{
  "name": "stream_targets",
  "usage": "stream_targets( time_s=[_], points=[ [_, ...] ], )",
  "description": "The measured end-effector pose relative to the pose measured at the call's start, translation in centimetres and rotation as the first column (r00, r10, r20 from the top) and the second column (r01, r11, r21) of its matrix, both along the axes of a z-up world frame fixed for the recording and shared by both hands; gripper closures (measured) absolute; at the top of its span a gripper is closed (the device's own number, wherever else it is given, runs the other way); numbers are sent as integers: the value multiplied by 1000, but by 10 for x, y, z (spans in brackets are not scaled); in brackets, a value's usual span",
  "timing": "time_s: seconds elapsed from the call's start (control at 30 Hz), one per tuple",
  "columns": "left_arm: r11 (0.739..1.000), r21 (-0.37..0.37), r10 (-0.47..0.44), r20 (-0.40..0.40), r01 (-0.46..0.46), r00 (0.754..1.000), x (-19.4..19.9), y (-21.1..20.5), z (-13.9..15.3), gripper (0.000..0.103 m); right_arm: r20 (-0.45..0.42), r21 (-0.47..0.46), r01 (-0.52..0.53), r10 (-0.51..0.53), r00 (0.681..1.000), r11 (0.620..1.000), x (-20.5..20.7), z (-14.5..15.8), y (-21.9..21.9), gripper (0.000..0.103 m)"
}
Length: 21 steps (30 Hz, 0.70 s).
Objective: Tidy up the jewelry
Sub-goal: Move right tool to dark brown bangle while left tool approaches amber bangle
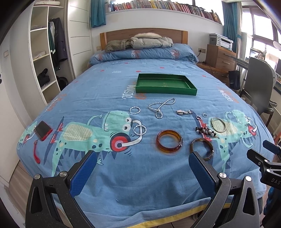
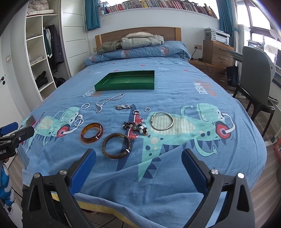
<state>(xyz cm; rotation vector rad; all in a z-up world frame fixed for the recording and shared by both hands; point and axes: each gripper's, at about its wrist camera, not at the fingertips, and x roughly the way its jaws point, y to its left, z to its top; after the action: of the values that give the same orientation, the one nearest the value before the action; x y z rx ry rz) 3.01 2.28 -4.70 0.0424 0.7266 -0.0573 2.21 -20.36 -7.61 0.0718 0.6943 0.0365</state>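
A blue dinosaur-print bedspread (image 1: 123,84) covers the bed, with a green tray (image 1: 166,85) at mid-bed and bangles, rings and a necklace (image 1: 160,107) scattered nearer the foot. Bookshelves (image 1: 166,7) line the far wall. The left gripper (image 1: 143,154) and right gripper (image 2: 138,152) hover with jaws wide apart, empty.

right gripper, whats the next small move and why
Probably ease the right gripper forward and down to the dark bangle, the piece nearest its open jaws. Both grippers are open and hold nothing, the green tray looks empty, and all the jewelry lies on the bedspread.
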Motion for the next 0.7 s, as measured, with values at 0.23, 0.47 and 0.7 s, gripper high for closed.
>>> stream_targets(
  time_s=[0.23, 0.47, 0.7],
  points=[
    [997, -66, 21, -100, -28, 995, 21, 24, -28, 1, -51, 38, -32, 34, 998, 999, 16, -17, -2, 7],
    [991, -132, -42, -184, 17, 982, 57, 22, -60, 26, -154, 104, -102, 118, 981, 989, 60, -51, 6, 56],
    [981, -163, -144, -224, 109, 964, 106, -10, -80, 40, -222, 119, -142, 166, 961, 983, 106, -83, 15, 70]
  ],
)
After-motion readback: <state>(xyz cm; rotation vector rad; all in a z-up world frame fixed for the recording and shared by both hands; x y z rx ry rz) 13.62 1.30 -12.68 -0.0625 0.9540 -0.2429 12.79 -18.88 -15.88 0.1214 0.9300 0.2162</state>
